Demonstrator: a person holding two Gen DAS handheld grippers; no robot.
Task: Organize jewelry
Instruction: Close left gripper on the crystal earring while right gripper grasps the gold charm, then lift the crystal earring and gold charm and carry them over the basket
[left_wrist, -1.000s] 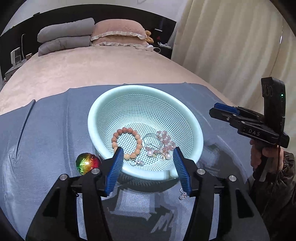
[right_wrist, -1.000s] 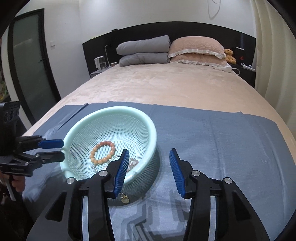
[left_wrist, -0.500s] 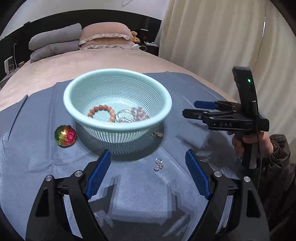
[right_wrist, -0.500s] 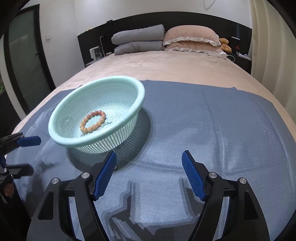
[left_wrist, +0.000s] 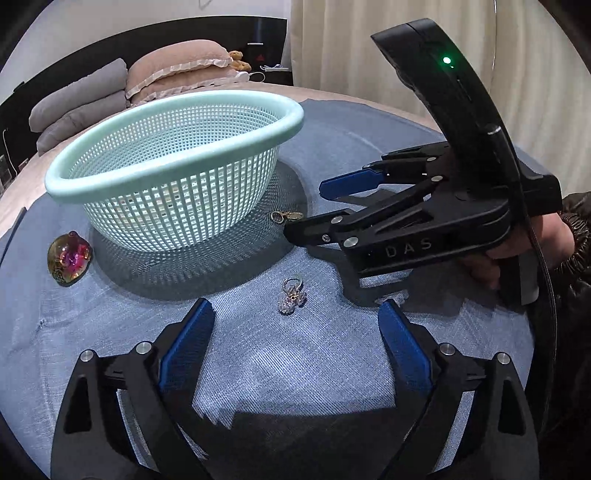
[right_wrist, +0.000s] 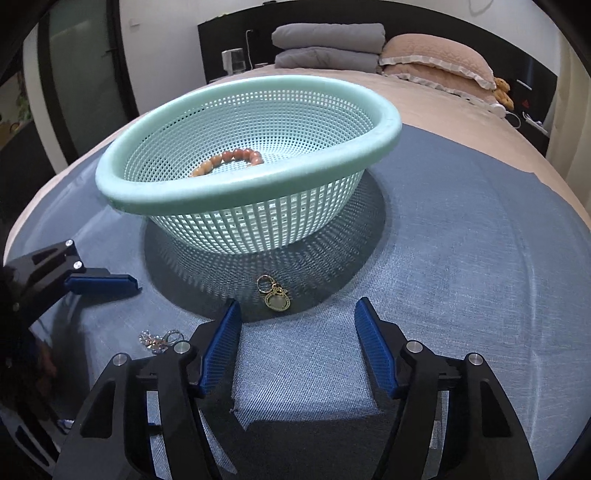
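A mint mesh basket (left_wrist: 177, 147) (right_wrist: 258, 158) stands on a blue cloth and holds a brown bead bracelet (right_wrist: 229, 160). A pink crystal charm with a ring (left_wrist: 292, 295) (right_wrist: 160, 339) lies on the cloth just ahead of my left gripper (left_wrist: 295, 325), which is open and empty. A gold pendant charm (right_wrist: 275, 297) (left_wrist: 286, 216) lies by the basket's base, just ahead of my right gripper (right_wrist: 297, 317) (left_wrist: 310, 206), which is open and empty, low over the cloth.
An iridescent round ornament (left_wrist: 69, 258) lies on the cloth left of the basket. The blue cloth (right_wrist: 461, 258) covers the foot of a beige bed with pillows (right_wrist: 436, 59) and folded grey quilts (right_wrist: 328, 44). Curtains (left_wrist: 351, 44) hang at the right.
Both grippers have dropped low toward the cloth. The left closed in on the crystal charm, the right on the gold pendant. Both jaws stay open.
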